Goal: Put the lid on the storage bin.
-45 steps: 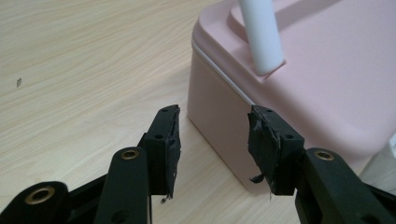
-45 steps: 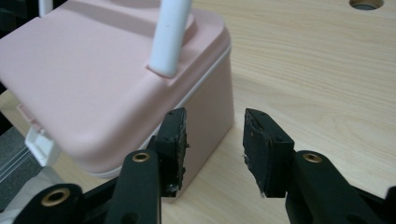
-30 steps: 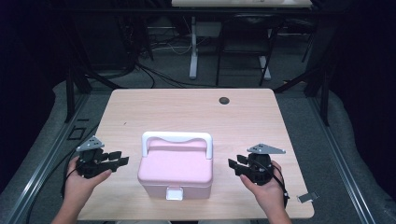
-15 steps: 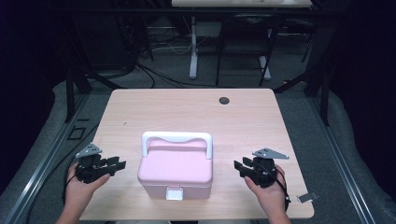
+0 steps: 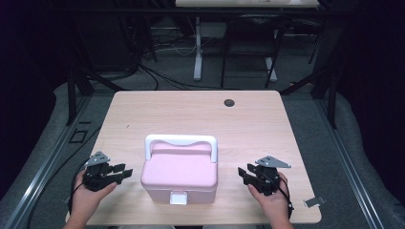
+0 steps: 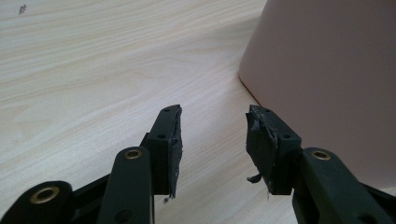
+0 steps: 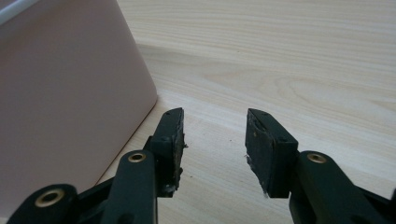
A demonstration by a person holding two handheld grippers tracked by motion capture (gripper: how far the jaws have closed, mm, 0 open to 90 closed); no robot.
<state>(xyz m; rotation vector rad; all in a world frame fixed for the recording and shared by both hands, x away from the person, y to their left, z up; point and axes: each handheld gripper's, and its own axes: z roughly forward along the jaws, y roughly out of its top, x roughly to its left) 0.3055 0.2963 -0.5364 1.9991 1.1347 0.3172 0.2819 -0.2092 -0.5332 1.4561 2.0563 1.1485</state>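
Your left claw [image 5: 125, 173] and right claw [image 5: 241, 174] both gape with nothing between their pads, low over the pale wooden counter [image 5: 267, 129], flanking the pink plastic box with a white carry handle [image 5: 180, 174]. The box sits near your edge; beyond it lies a small dark round cap [image 5: 229, 102].

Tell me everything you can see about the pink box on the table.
The pink box looks like smooth plastic with rounded corners. Its lid is shut, with a white latch at the front and a white handle lying toward the back. It stands upright near the table's front edge, between the two grippers, and neither touches it.
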